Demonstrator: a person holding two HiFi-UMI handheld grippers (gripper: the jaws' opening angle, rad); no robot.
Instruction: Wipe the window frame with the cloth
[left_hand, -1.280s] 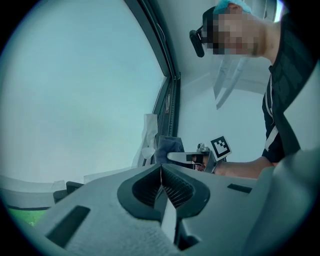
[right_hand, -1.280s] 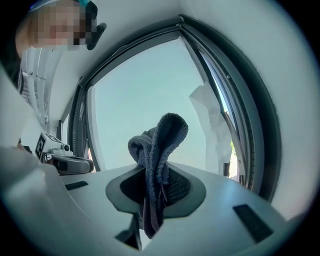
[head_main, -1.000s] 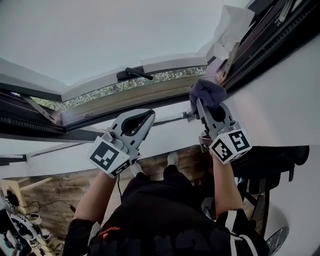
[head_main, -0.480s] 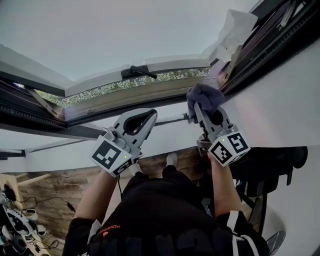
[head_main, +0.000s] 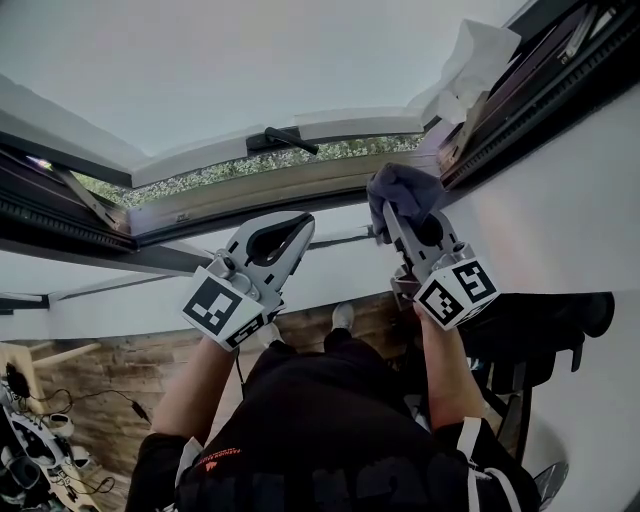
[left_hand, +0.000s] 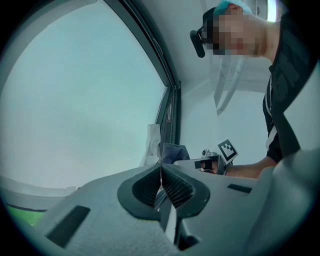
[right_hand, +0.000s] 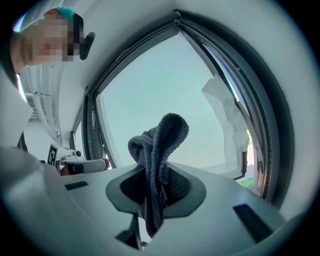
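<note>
Left gripper (head_main: 296, 232), grey plastic: jaws pressed together, nothing between them. Right gripper (head_main: 393, 218): jaws pinching the dark blue-grey knitted cloth (head_main: 405, 188) at its bunched middle. The cloth is probably soft, light and floppy. It bulges past the jaw tips, beside the dark window frame (head_main: 540, 108); whether they touch is unclear.

The lower part of the cloth (right_hand: 159, 142) is concealed between the jaws of the right gripper (right_hand: 156, 184). The window frame (head_main: 560, 80) is cut off at 1 o'clock in the head view. Cloth-to-frame contact cannot be determined.
</note>
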